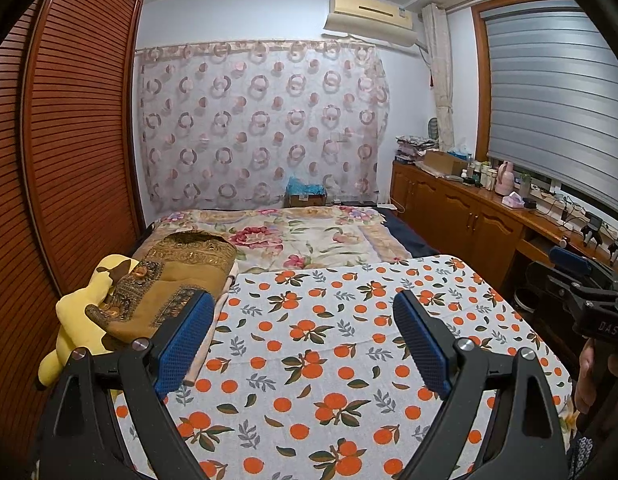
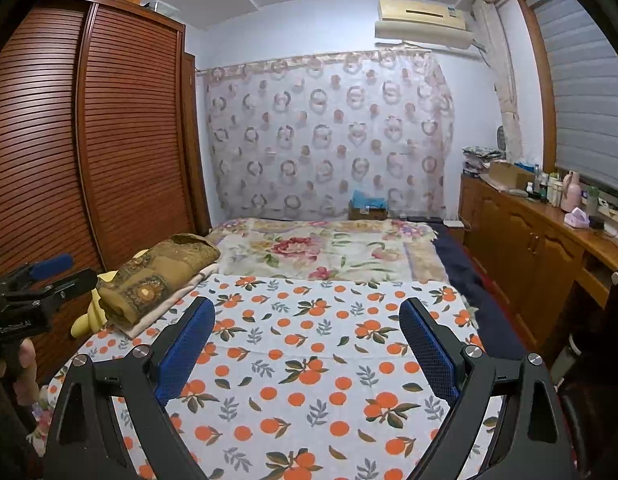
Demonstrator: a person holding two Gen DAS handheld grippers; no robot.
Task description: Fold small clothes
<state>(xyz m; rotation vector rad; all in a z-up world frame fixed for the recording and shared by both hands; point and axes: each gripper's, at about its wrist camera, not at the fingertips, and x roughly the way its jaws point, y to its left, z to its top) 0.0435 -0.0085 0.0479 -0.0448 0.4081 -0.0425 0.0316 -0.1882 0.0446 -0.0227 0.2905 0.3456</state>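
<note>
A white cloth with an orange-fruit print (image 1: pixel 329 344) lies spread flat on the bed; it also shows in the right wrist view (image 2: pixel 309 360). My left gripper (image 1: pixel 305 312) is open and empty above the cloth. My right gripper (image 2: pixel 309 320) is open and empty above the same cloth; it also shows at the right edge of the left wrist view (image 1: pixel 573 272). A folded brown patterned fabric on a pink layer (image 1: pixel 177 280) lies at the cloth's far left corner, also in the right wrist view (image 2: pixel 161 276). No small garment is in either gripper.
A yellow plush toy (image 1: pixel 77 320) lies left of the brown fabric. A floral blanket (image 1: pixel 301 240) covers the far bed. A slatted wooden wardrobe (image 1: pixel 69 140) stands close on the left. A wooden cabinet with bottles (image 1: pixel 469 208) runs along the right.
</note>
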